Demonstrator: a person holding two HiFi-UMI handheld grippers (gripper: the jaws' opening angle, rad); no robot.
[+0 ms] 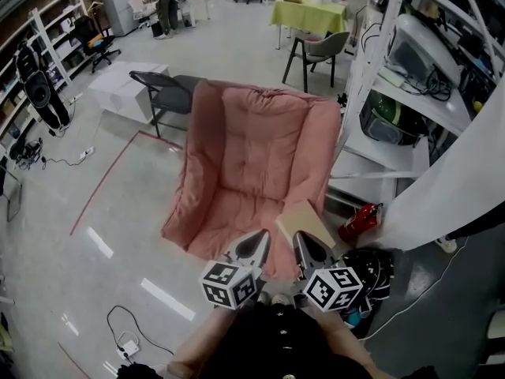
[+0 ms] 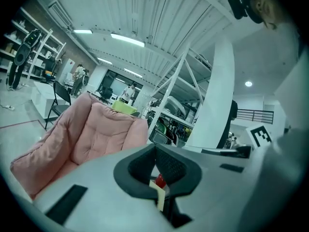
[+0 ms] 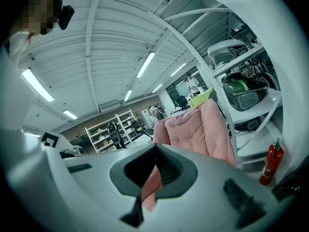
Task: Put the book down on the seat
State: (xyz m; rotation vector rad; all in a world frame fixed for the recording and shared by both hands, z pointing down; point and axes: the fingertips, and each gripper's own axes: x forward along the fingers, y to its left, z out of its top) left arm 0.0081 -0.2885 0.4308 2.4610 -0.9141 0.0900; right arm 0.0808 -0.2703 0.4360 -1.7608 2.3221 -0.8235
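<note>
Cream flat book point(image 1: 306, 221) lies on the front right corner of the pink padded fabric armchair point(image 1: 252, 148), on its seat cushion, with nothing gripping it. At the seat's front edge, the left gripper point(image 1: 254, 245) has its jaws pressed together, empty. The right gripper point(image 1: 309, 251) beside it is likewise closed and empty, its tip near the book. A red fire extinguisher point(image 1: 359, 221) lies further right.

A red fire extinguisher point(image 1: 359, 222) stands just right of the jaws, at the foot of a white shelving rack point(image 1: 379, 140). Far ahead are a grey chair point(image 1: 319, 52) and a yellow-green covered table point(image 1: 309, 14). Ahead-left, a dark folding chair point(image 1: 162, 89) stands beside a white box point(image 1: 122, 89). A red tape line point(image 1: 106, 184) runs along the floor to the left.
</note>
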